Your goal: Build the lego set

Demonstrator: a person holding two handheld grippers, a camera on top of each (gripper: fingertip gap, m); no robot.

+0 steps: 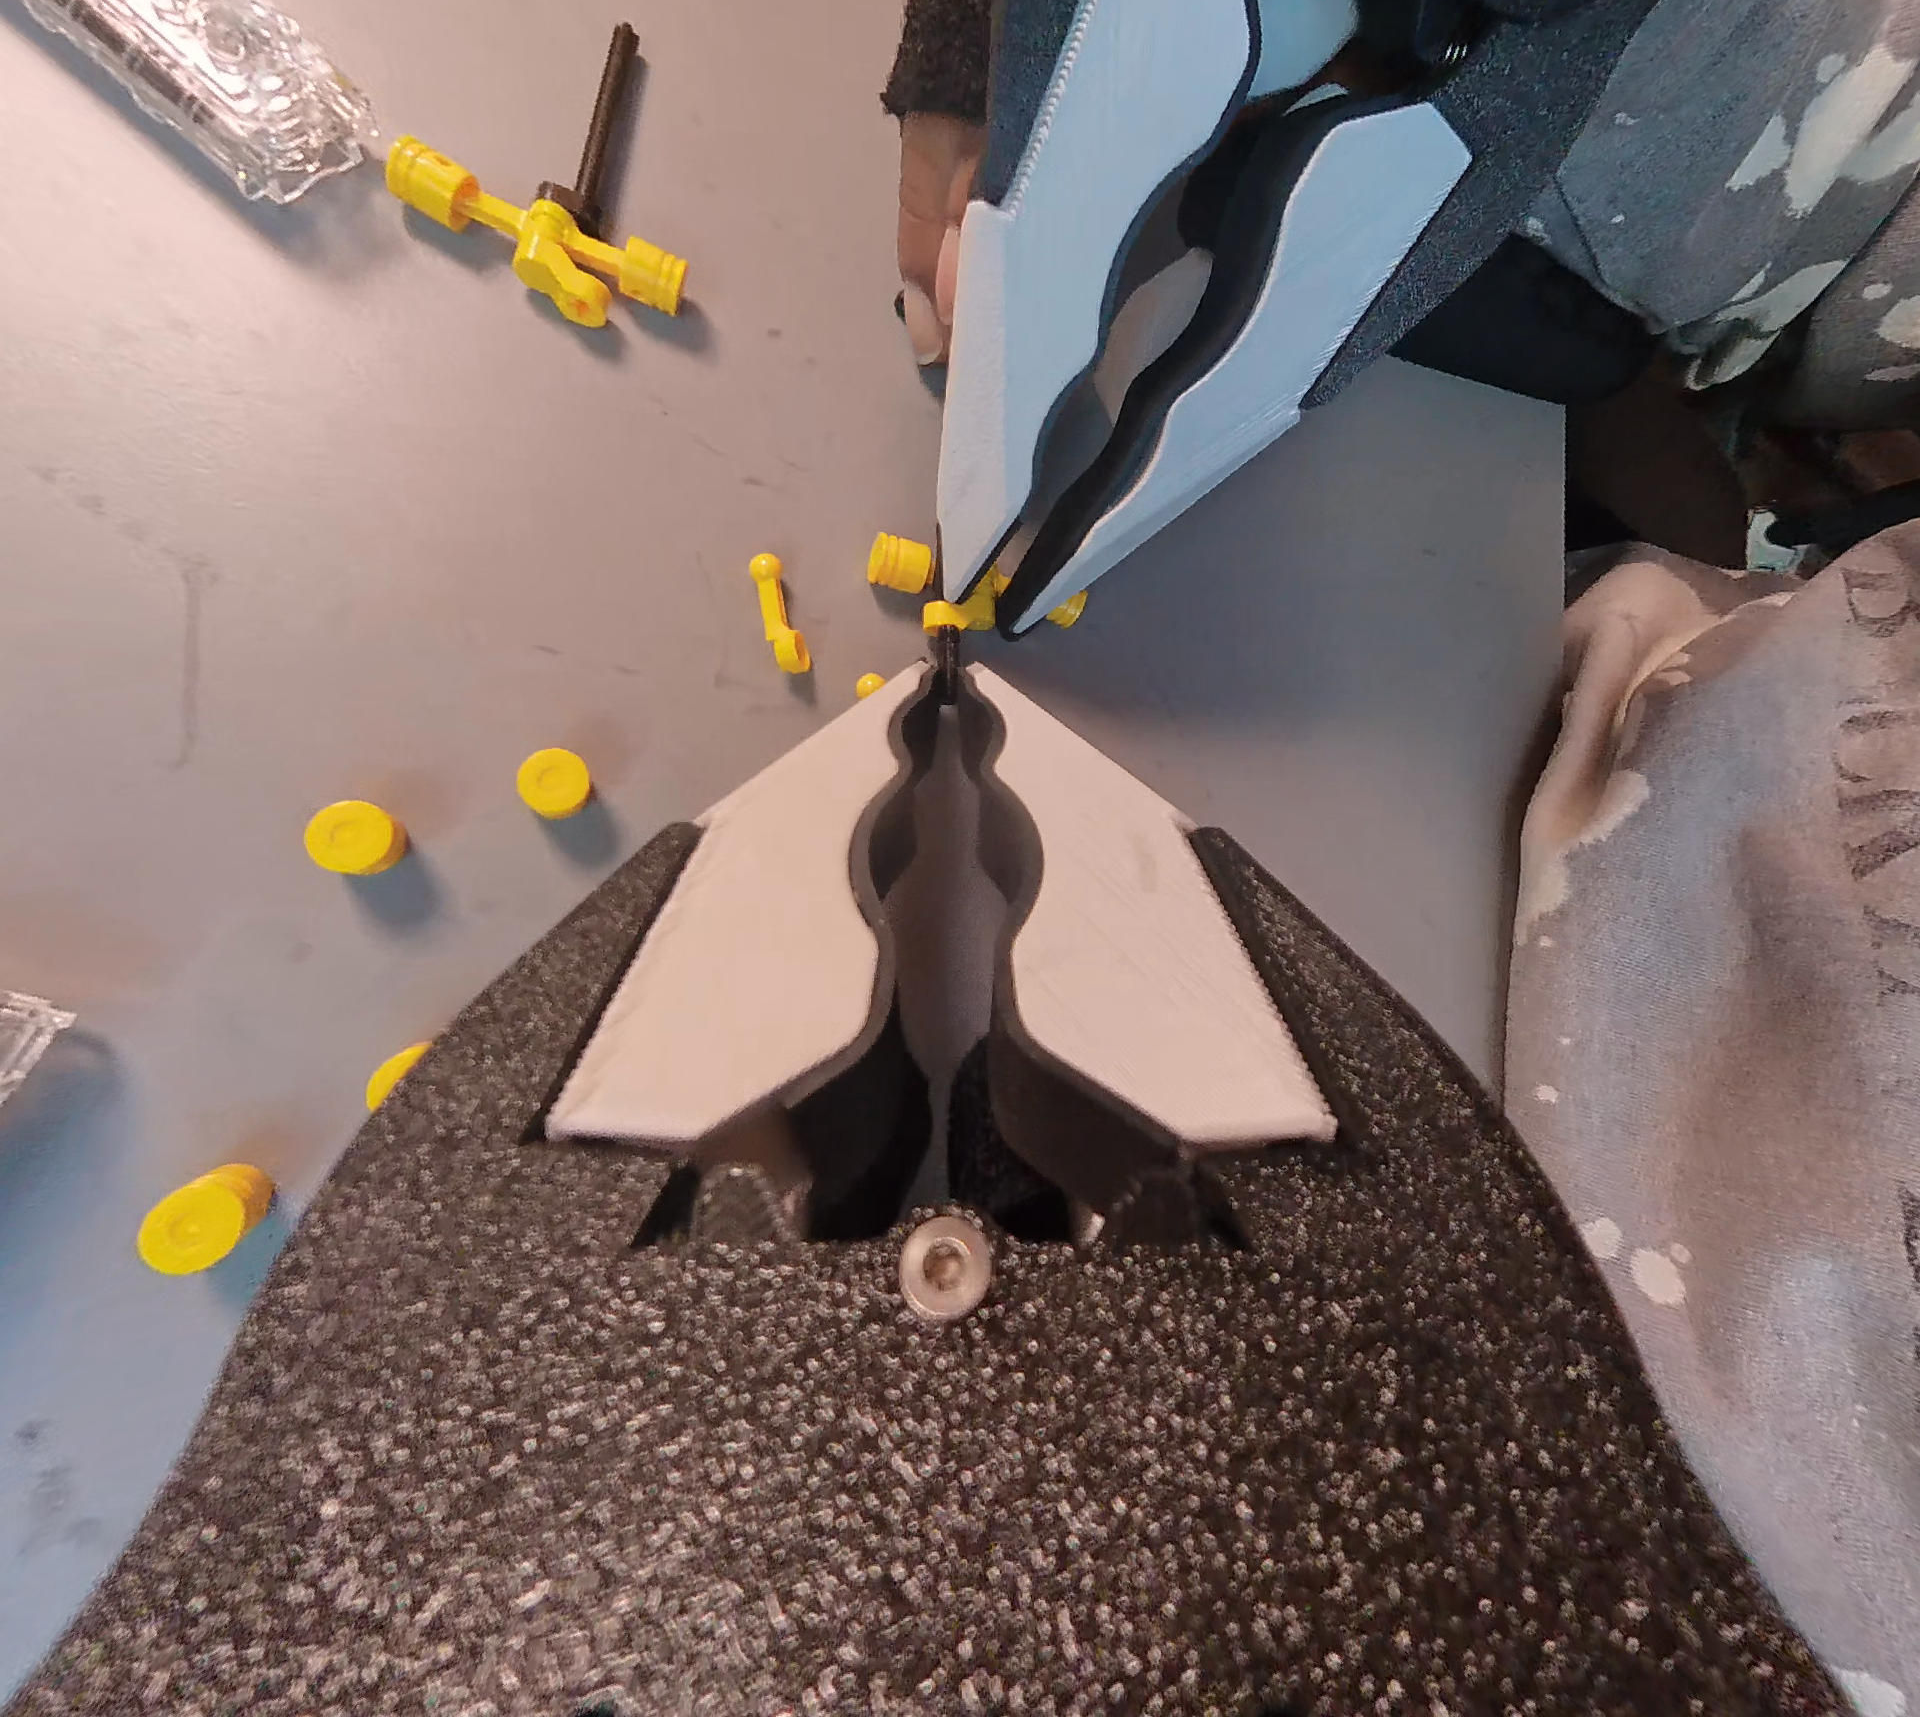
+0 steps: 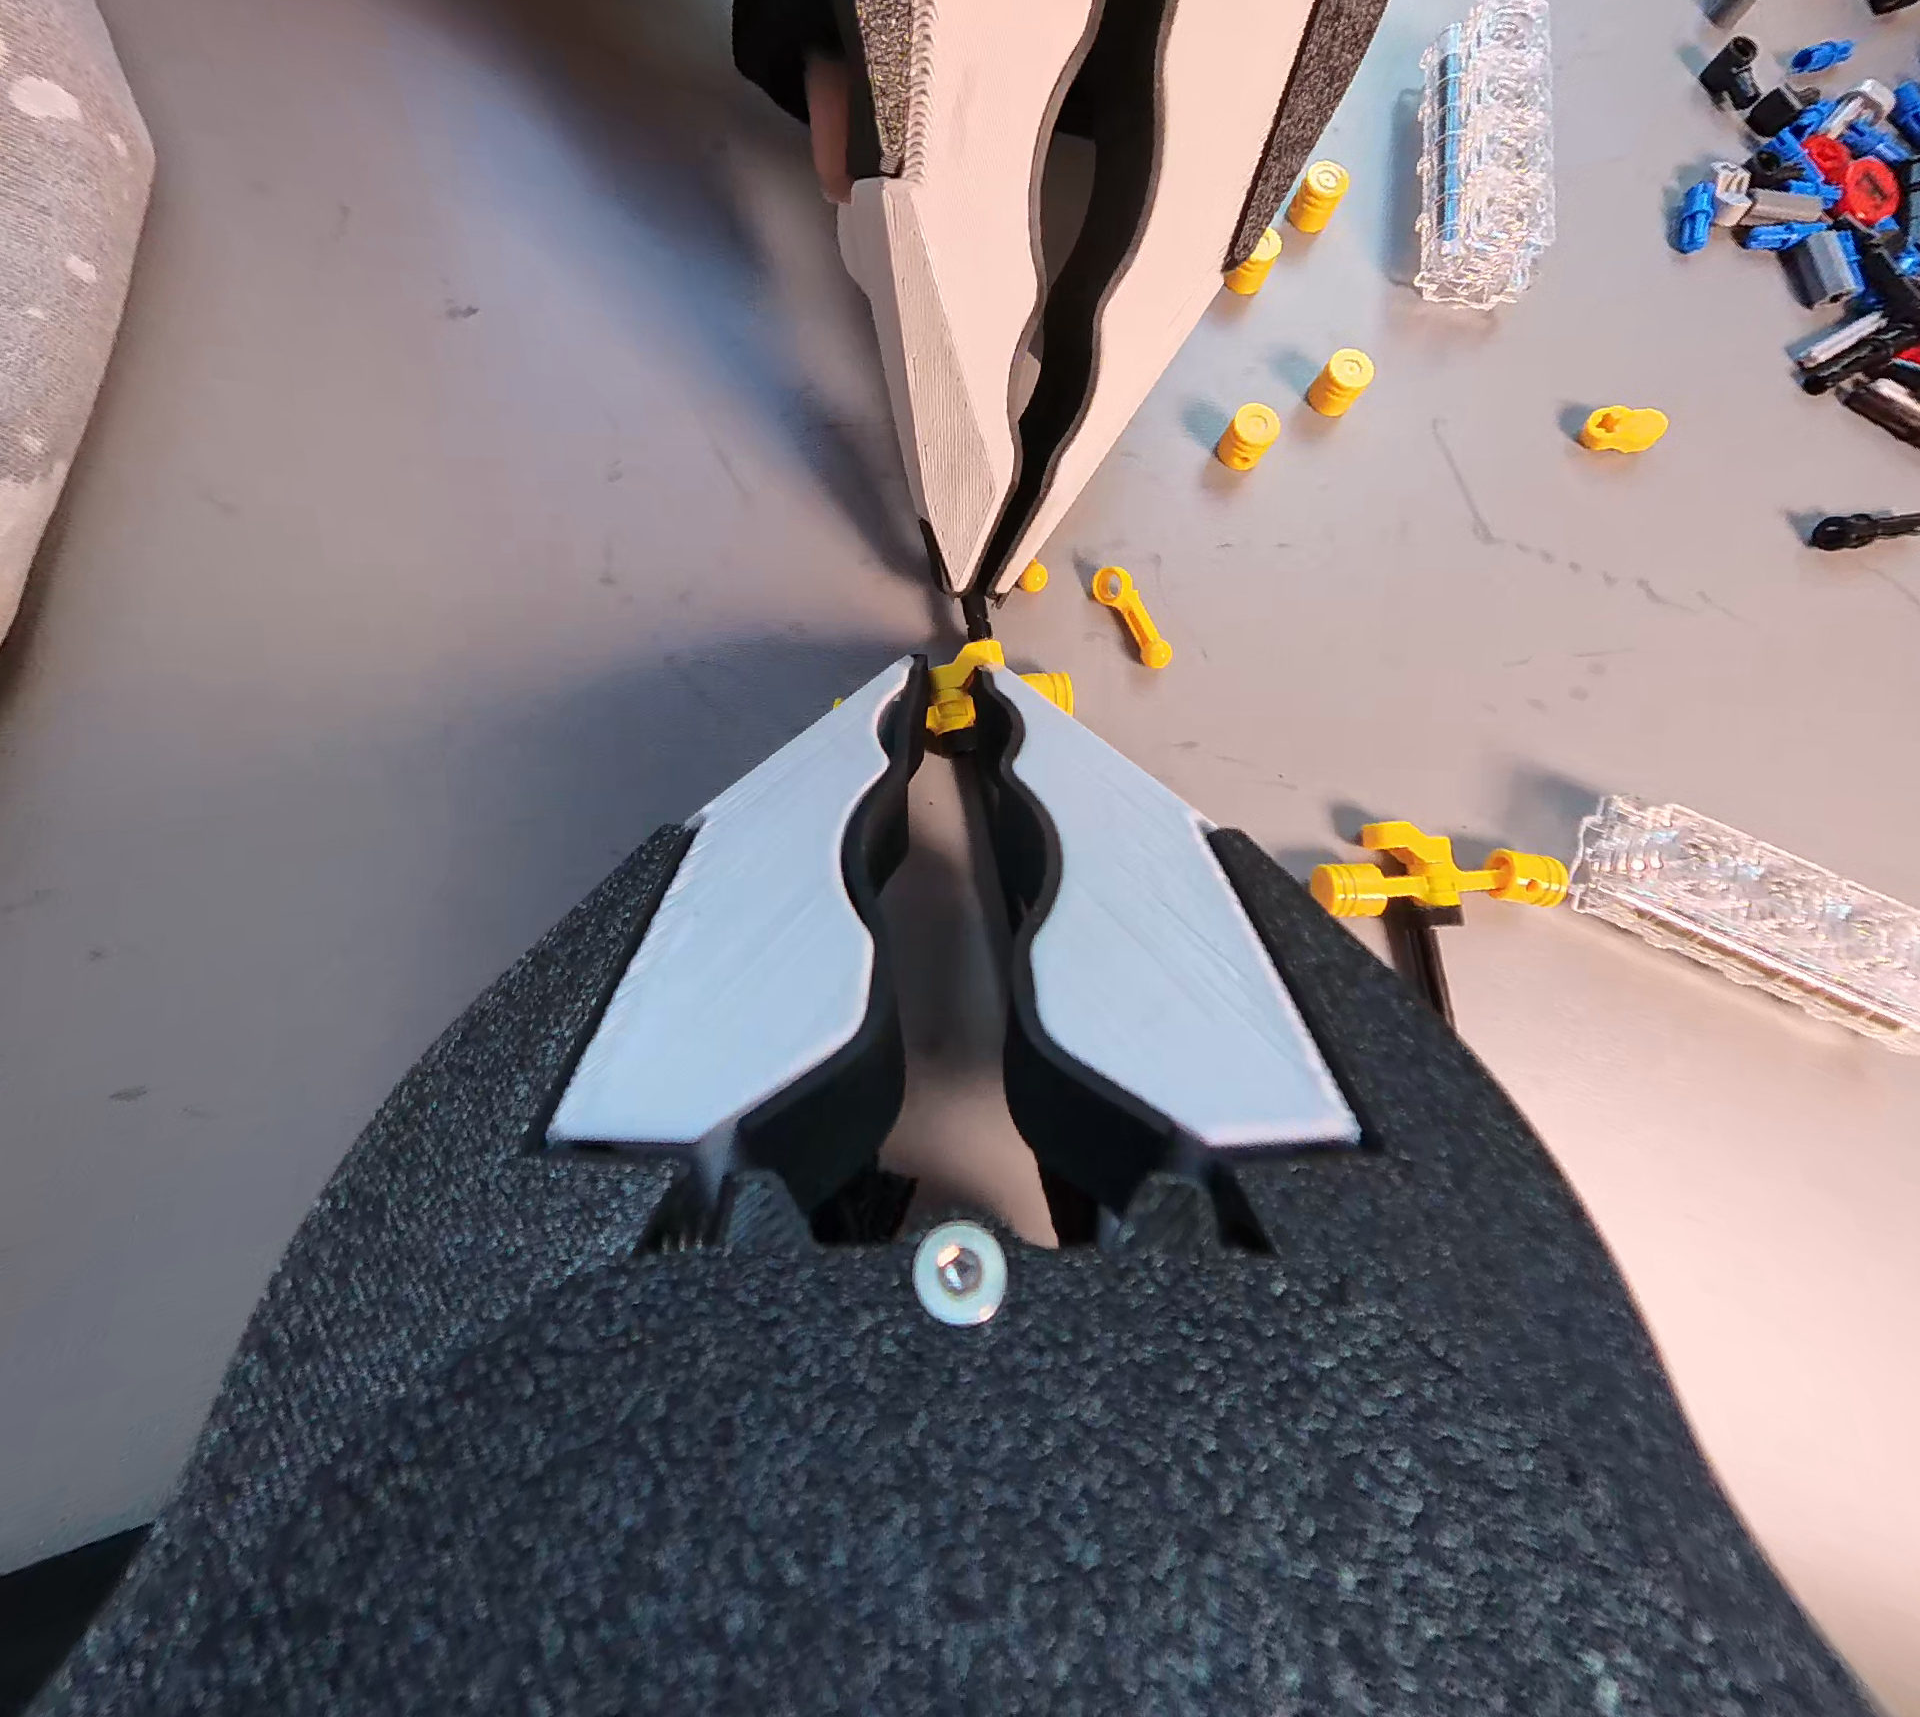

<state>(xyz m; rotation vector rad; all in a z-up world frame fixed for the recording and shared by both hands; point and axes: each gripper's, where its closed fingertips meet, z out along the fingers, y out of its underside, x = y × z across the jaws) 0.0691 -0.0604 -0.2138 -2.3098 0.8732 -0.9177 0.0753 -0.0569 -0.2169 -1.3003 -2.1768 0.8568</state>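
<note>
My left gripper (image 1: pixel 948 678) is shut on a thin black axle (image 1: pixel 948 657) that sticks out past its tips. My right gripper (image 2: pixel 951 682) is shut on a small yellow crank part (image 2: pixel 951 699) with a yellow piston beside it. The two grippers meet tip to tip just above the grey table (image 1: pixel 364 472). The axle's free end (image 2: pixel 975 614) sits at the yellow part's hole. In the left wrist view the right gripper (image 1: pixel 987 613) comes in from the upper right with the yellow part (image 1: pixel 958 615). In the right wrist view the left gripper (image 2: pixel 977 585) comes down from above.
A built yellow two-piston piece on a black axle (image 1: pixel 540 233) lies beside a clear block (image 1: pixel 177 5). Loose yellow pistons (image 1: pixel 353 836), a connecting rod (image 1: pixel 779 628) and a second clear block (image 2: pixel 1486 150) lie around. A pile of blue, black and red parts (image 2: pixel 1818 213) is far right. The table edge (image 1: pixel 1564 732) is near. Left and right tips are no more than a few centimetres apart.
</note>
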